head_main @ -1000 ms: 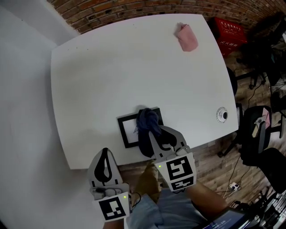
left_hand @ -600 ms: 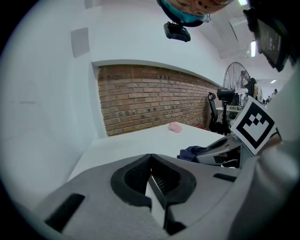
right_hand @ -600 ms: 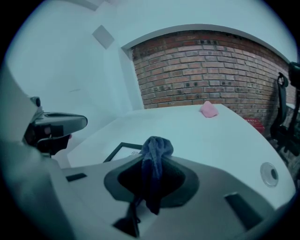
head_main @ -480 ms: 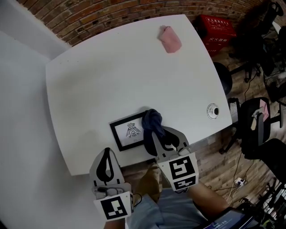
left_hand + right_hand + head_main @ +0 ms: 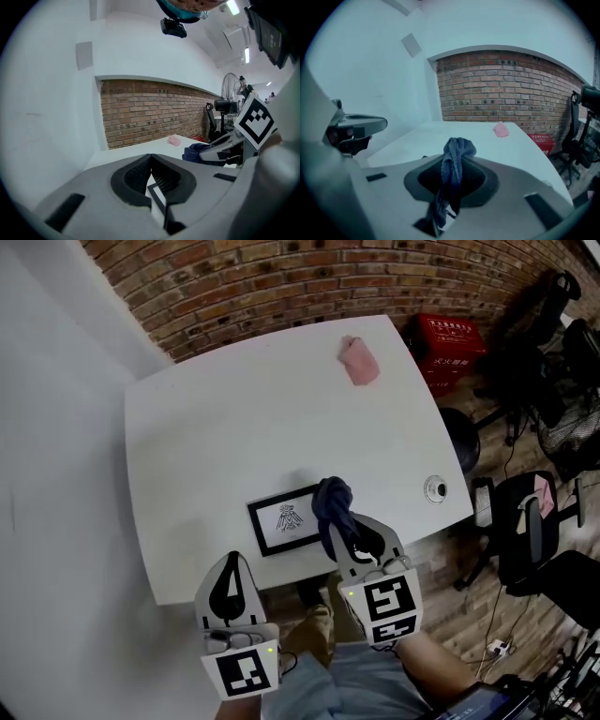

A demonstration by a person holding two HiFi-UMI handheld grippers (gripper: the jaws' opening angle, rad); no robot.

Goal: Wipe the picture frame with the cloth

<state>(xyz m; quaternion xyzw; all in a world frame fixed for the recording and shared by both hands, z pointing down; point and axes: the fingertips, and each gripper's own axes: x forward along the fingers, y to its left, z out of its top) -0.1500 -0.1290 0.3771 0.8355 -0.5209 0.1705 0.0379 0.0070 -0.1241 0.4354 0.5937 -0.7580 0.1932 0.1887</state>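
Cloth pinched in right gripper fingers, left gripper fingers closed and empty; drag it flat across picture frame, light pressure.

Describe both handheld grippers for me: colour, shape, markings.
The left gripper and right gripper are both light grey moulded shells that taper to two jaws. Black ribbed pads line a teardrop-shaped opening. At its rear each carries a white cube with black square markers and a small green light.
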